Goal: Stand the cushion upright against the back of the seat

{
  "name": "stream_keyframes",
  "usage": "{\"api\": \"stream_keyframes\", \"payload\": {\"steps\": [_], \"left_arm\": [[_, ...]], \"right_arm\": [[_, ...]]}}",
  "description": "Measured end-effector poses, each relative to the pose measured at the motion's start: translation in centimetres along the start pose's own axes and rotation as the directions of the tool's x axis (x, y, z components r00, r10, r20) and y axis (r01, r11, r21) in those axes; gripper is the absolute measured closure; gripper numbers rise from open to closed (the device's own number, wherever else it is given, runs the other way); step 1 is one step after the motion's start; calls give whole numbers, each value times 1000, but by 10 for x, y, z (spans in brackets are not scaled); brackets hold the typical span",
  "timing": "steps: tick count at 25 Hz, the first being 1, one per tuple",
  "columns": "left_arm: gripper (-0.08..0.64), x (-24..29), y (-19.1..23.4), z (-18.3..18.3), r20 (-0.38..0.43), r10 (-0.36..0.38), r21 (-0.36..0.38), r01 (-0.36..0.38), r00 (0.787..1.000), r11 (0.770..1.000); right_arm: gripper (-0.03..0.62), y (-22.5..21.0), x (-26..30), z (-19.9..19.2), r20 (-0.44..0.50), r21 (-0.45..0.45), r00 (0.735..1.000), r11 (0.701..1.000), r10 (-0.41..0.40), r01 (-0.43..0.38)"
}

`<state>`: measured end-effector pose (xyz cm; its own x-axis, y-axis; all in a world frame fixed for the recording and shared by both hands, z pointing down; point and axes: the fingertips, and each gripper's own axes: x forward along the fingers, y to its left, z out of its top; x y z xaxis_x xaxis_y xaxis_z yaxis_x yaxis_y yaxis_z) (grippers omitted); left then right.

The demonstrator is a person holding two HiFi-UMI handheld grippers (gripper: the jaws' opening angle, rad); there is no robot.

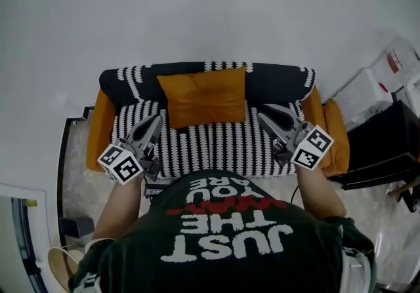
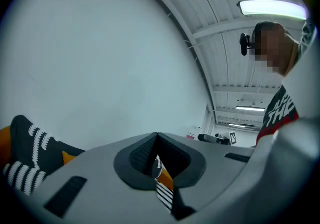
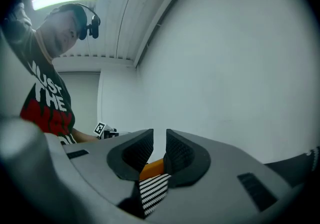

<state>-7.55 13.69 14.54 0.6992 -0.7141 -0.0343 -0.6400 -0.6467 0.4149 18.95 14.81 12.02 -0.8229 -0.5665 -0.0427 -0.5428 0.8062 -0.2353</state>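
Orange cushion [image 1: 205, 97]: set at the middle of the sofa [image 1: 98, 129], its upper edge against the backrest and its lower edge on the seat, slightly askew, touched by neither claw. A black-and-white throw [image 1: 216, 146] covers the seat in stripes and the backrest in black with white loops. The sofa's orange arms show at both ends.

Left claw [image 1: 155, 120]: held above the seat, to the left of the cushion's lower corner and apart from it, pointing towards the backrest. In the left gripper view the left claw [image 2: 156, 137] has its jaws pressed together at the tips, pinching nothing. Striped throw and a sliver of orange show through the slit lower down.

Right claw [image 1: 264, 113]: held above the seat, to the right of the cushion and apart from it, also pointing towards the backrest. In the right gripper view the right claw [image 3: 160, 140] has its jaws spread by a narrow gap with nothing between them. Orange and striped fabric show beyond and below.

The person's forearms reach forward from a dark green T-shirt [image 1: 230, 239] printed in white and red. A plain white wall [image 1: 197, 10] rises behind the sofa, and white cartons [image 1: 384, 72] stand to its right.
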Motion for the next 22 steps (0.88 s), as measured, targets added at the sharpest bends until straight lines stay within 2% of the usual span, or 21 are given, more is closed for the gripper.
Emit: {"api": "stream_keyframes", "payload": {"steps": [3, 6, 8, 14, 22], "left_arm": [[568, -12, 20, 8, -7, 3, 12, -3, 1000, 1000], [568, -29, 42, 8, -47, 14, 26, -13, 999, 1000], [568, -37, 55, 11, -51, 14, 34, -12, 999, 999], [568, -40, 76, 18, -30, 20, 10, -20, 999, 1000], [568, -27, 73, 14, -27, 11, 4, -11, 1000, 1000]], "right_arm": [[513, -3, 12, -9, -2, -12, 995, 994, -104, 104], [536, -6, 25, -28, -15, -3, 975, 975, -221, 221], [545, -6, 35, -40, -46, 4, 964, 965, -262, 262], [558, -10, 57, -50, -109, -43, 948, 955, -298, 295], [568, -30, 58, -49, -128, -17, 944, 952, -305, 305]]}}
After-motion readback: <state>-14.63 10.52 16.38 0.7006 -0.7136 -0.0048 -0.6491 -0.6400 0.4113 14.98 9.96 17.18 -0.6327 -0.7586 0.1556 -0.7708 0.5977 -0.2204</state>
